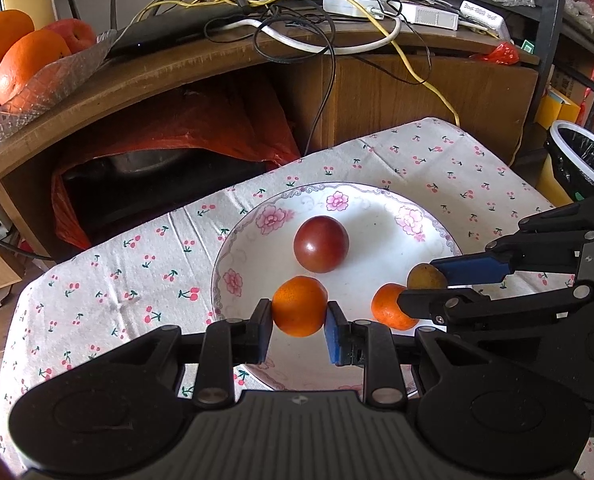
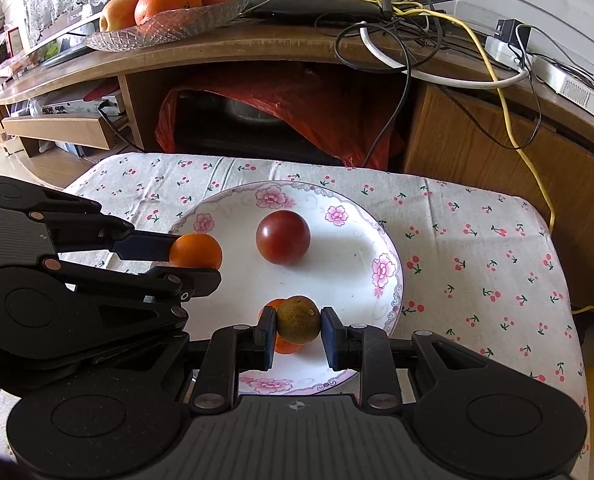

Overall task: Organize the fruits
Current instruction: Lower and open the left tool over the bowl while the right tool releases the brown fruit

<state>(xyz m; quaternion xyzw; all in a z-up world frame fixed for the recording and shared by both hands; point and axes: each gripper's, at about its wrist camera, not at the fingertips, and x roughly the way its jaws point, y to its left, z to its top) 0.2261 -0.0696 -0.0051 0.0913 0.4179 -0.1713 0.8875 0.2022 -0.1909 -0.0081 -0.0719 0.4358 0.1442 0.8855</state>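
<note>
Looking along the left wrist view: the left gripper (image 1: 299, 322) had its jaws clamped on a small orange (image 1: 299, 306), one pad against each flank, holding it over the near rim of the flowered plate (image 1: 233, 248). The grip across the widest part probably kept the round fruit from rolling out. A dark red fruit (image 1: 321, 244) sat free at the plate's centre. To the right, the right gripper (image 1: 421, 284) reached in from the side, its blue pad against a brownish-yellow fruit (image 1: 425, 276), with a second orange (image 1: 389, 306) lying just beside and below. The plate rested on the cherry-print cloth (image 1: 117, 280) of the worktop.

Right wrist view: the right gripper (image 2: 299, 326) bracketed the brownish fruit (image 2: 299, 320); the left pad touched it, while a slight gap seemed to show at the right pad, so whether the jaws were clamped or only closing could not be told. The second orange (image 2: 285, 346) lay mostly hidden behind it. The left gripper (image 2: 201, 260) carried its orange (image 2: 195, 250) at the plate's left rim (image 2: 393, 308). A glass dish (image 2: 177, 26) of large fruit stood on the shelf behind, a possible destination.
</note>
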